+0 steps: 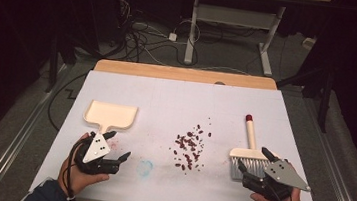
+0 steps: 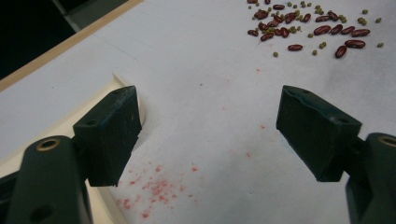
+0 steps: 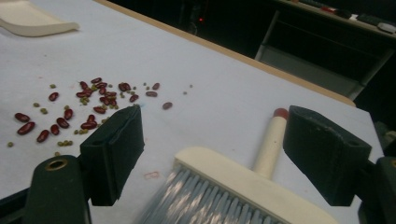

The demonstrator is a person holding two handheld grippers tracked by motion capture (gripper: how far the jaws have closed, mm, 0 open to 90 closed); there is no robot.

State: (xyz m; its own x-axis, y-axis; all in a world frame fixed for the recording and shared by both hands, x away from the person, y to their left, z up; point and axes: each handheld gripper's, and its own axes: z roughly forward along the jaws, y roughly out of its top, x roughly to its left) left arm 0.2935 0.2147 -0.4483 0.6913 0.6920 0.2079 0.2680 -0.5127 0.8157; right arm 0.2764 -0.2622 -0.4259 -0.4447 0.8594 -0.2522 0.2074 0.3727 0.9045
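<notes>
While both grippers stand spread and empty, the right gripper should close squarely on the brush at near right, the left gripper on the dustpan handle at left.

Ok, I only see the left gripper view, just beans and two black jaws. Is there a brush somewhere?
Observer: Yes, a cream brush lies at the table's right side, just ahead of the right gripper.
Operator: Is it grabbing the brush?
Observer: No, its jaws stand open, one on each side of the brush head.
Operator: What's that cream thing by my jaw?
Observer: A dustpan, empty, with its short handle towards the left gripper.
</notes>
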